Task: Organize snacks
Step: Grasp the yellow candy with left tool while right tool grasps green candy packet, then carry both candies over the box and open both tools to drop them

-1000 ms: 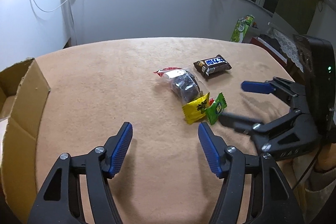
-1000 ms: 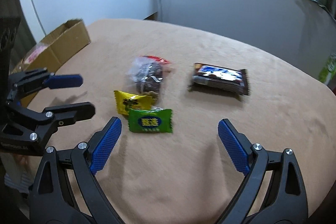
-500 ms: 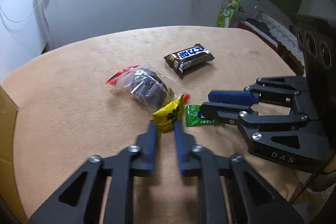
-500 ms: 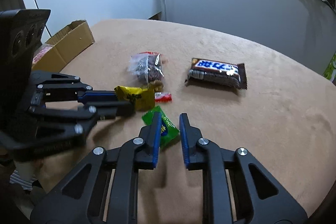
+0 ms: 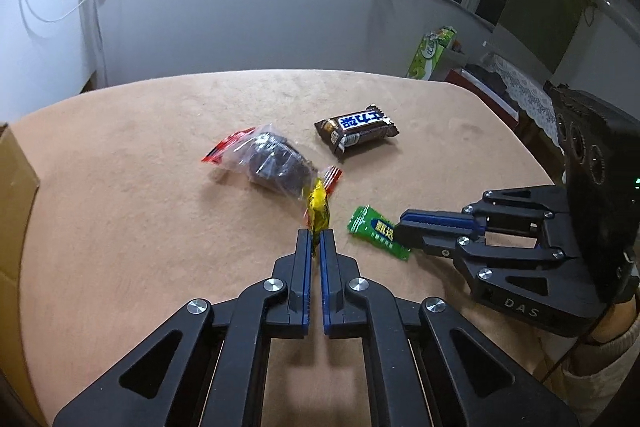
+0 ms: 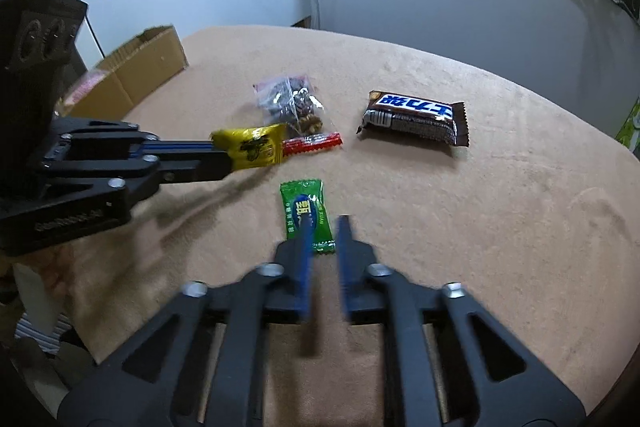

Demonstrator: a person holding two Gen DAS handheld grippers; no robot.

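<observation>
Lifted now, one yellow candy [image 5: 318, 211]; three snacks remain.

Chocolate bar [image 6: 416, 119] right of clear bag [image 6: 290, 99], on table [image 6: 500, 227]

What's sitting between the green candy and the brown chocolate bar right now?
Nothing: in the right wrist view, only bare tan tablecloth separates the green candy from the brown chocolate bar.

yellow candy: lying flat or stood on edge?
On edge. The yellow candy is pinched upright between the shut left gripper fingers, beside the green candy lying flat.
</observation>
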